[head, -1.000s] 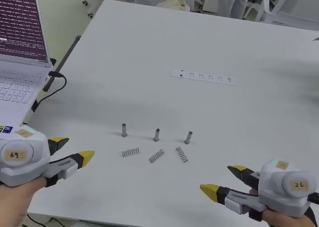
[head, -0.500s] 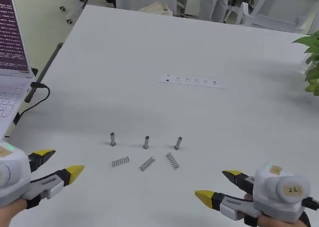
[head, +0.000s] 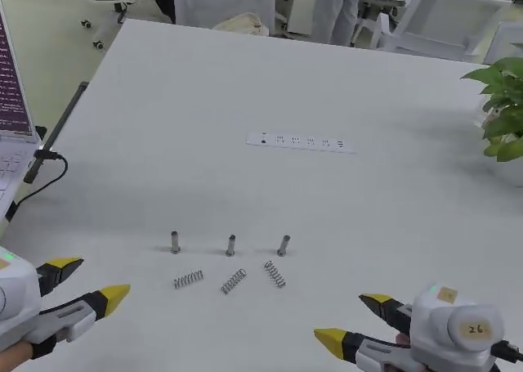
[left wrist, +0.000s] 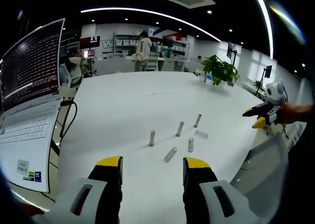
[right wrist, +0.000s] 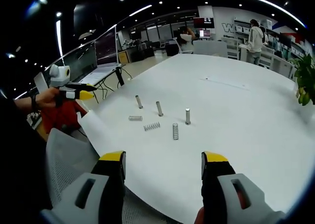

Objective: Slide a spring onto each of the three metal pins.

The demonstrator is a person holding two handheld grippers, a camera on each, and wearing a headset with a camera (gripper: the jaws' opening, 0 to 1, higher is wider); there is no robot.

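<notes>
Left tongs [head: 94, 278] and right tongs [head: 350, 319] hover agape, flanking the springs [head: 234, 280].
Both empty, no nearer the springs than before.

The broad white tabletop [head: 245, 86] looks matt and smooth, with only soft shading across it. Near its front edge, the three short grey metal pins [head: 230, 245] have a dull satin sheen that is brighter at their tops. Just in front of them, the three small coiled metal-wire springs [head: 234, 280] are bare and faintly glinting. The left gripper [head: 98, 278] and right gripper [head: 345, 319] have smooth white plastic housings with a mild gloss, black plastic jaws and matt yellow tips. Toward the middle, the flat white plastic power strip [head: 301, 141] looks smooth.
</notes>
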